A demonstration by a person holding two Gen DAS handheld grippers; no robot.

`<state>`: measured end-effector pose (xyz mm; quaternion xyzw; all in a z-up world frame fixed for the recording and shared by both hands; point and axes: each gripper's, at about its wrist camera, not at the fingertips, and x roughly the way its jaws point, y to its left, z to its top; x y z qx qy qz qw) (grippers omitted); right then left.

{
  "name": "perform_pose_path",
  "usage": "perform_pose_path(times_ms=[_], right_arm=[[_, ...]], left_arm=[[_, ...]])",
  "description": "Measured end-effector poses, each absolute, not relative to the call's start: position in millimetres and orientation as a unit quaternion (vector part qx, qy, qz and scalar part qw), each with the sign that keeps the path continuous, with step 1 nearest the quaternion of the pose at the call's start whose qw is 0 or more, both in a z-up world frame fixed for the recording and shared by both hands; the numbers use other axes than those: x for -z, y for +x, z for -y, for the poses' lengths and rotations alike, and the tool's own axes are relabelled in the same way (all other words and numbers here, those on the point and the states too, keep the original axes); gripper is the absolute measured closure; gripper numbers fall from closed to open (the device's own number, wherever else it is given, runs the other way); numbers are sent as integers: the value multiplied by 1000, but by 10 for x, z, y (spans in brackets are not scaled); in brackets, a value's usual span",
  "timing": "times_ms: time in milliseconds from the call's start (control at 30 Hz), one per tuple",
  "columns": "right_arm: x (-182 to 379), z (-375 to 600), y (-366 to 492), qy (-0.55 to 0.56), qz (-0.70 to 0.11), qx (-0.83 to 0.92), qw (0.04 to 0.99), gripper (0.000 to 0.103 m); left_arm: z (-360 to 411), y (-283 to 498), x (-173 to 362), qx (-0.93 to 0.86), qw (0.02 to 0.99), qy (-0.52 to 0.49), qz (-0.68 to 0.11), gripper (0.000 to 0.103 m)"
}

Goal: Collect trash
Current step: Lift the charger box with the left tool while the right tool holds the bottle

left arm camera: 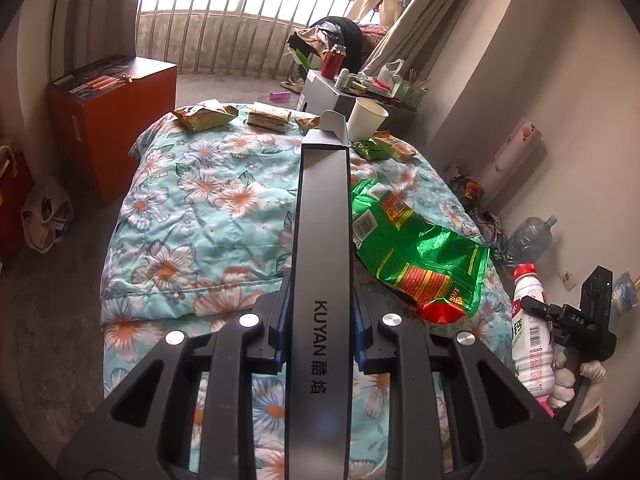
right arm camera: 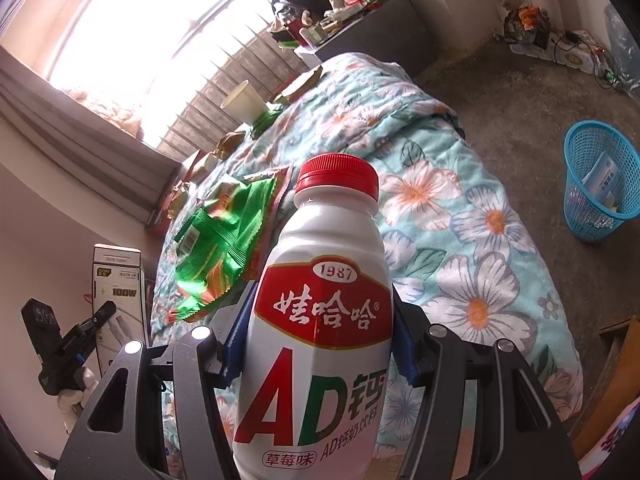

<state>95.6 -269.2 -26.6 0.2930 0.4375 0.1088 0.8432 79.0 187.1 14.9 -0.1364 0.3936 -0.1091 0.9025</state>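
My left gripper (left arm camera: pixel 320 312) is shut on a long grey KUYAN carton (left arm camera: pixel 322 248), held above the floral quilt (left arm camera: pixel 208 200); the carton's open end points away. The carton also shows in the right wrist view (right arm camera: pixel 118 304). My right gripper (right arm camera: pixel 318 320) is shut on a white AD calcium milk bottle (right arm camera: pixel 320 320) with a red cap, held upright; the bottle also shows in the left wrist view (left arm camera: pixel 530 332). A crumpled green snack bag (left arm camera: pixel 420 252) lies on the quilt, seen too in the right wrist view (right arm camera: pixel 224 248). A paper cup (left arm camera: pixel 366 118) and several wrappers (left arm camera: pixel 204 116) lie at the far end.
A blue mesh bin (right arm camera: pixel 600 184) with paper in it stands on the concrete floor to the right of the bed. An orange box (left arm camera: pixel 116 120) stands to the left. A cluttered side table (left arm camera: pixel 360 88) is beyond the bed. A plastic bag (left arm camera: pixel 46 216) lies on the floor.
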Motion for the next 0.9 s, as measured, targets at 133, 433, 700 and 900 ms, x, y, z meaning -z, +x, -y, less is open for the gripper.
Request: perform_pose_path(times_ms=[133,433,700,900], right_arm=[[215,2746,898,296,-425,-107,849,45],[179,2821,815,302,-410,-103,855,45],[85,2861,756,305,-390,-105,862,45],[62,2885,730,306,-383,-108,865,46]], left_arm=[[-1827,765,-202,115,905,-134,-386,80],[-1737,727,-301,127,909,-137,-374,80],[-1652,705,-390,145,912,-136,-360,80],[-1566,692,-451,162,912,-136,-351,80]])
